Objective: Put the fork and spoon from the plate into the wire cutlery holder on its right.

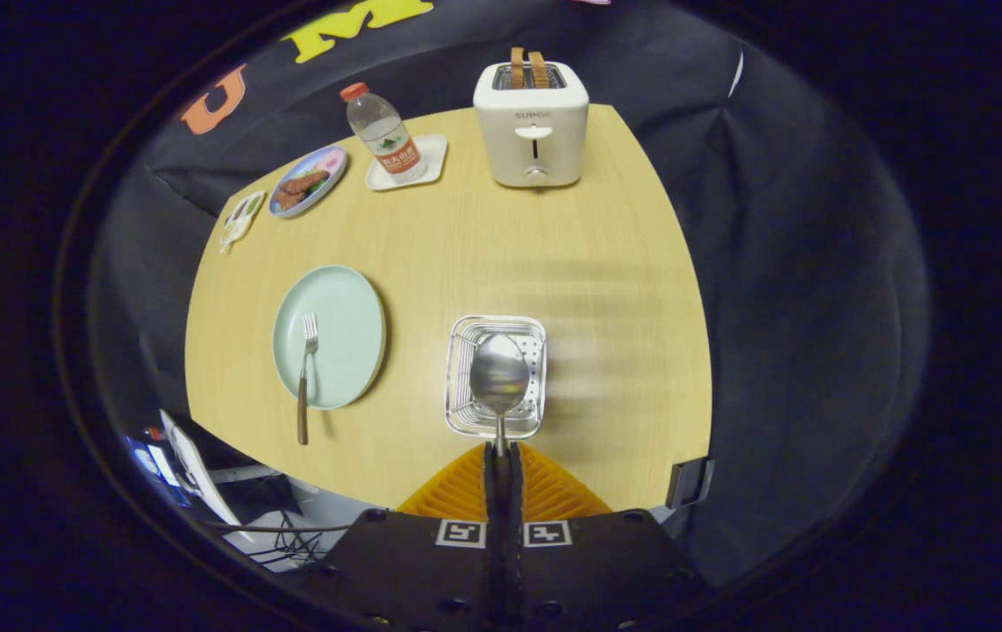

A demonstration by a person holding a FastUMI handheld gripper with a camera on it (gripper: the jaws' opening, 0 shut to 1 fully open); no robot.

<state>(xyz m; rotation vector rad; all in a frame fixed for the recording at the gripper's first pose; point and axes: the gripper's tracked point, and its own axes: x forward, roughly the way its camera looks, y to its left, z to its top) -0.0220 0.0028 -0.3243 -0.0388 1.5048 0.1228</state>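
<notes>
My gripper [502, 449] is shut on the handle of a metal spoon [498, 377], and the two fingers press together on it. The spoon's bowl points forward and hangs right above the wire cutlery holder [533, 421], which stands on the wooden table just ahead of the fingers. To the holder's left lies a pale green plate [347, 307]. A fork [305, 369] with a brown handle rests on the plate, tines pointing away from me, its handle sticking out over the plate's near rim.
A white toaster [533, 132] with two slices of bread stands at the table's far edge. Left of it are a water bottle [384, 133] on a small white tray [431, 162] and a dish with food [308, 180]. The table's near edge [361, 491] lies just left of the fingers.
</notes>
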